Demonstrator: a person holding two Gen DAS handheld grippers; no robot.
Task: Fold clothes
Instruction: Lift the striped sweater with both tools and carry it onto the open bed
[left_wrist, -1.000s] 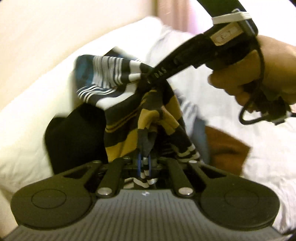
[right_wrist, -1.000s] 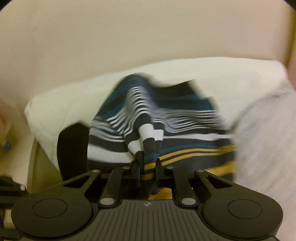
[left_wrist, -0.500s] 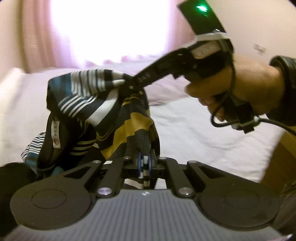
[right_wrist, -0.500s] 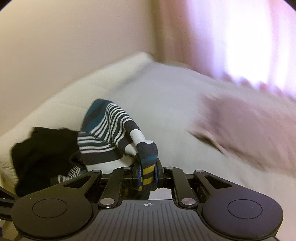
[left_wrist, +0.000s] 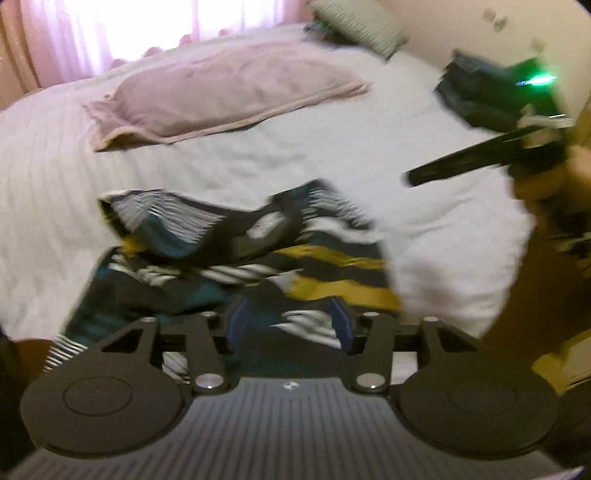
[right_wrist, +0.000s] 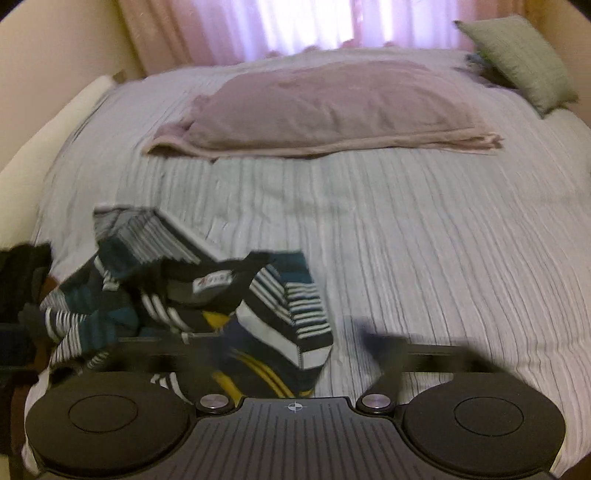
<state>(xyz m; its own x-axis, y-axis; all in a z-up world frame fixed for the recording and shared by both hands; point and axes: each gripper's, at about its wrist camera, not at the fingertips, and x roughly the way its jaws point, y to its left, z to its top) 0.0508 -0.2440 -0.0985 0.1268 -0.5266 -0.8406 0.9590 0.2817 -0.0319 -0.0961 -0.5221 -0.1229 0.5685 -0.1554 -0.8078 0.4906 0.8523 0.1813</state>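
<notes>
A striped shirt in black, white, teal and yellow lies crumpled on the white ribbed bed cover. My left gripper stands open just above the shirt's near edge, blue pads well apart, gripping no cloth. In the right wrist view the same shirt lies left of centre with its neck label showing. My right gripper is open wide, its fingers motion-blurred over the shirt's near right corner. From the left wrist view my right gripper shows at the right, held by a hand, clear of the shirt.
A mauve pillow lies across the far half of the bed. A green cushion leans at the far right corner. Dark clothes are heaped at the left edge, and a dark folded stack sits at the right.
Both grippers were shut on the striped shirt and held it up in the air. Now both have opened and the shirt has dropped onto the bed cover.
</notes>
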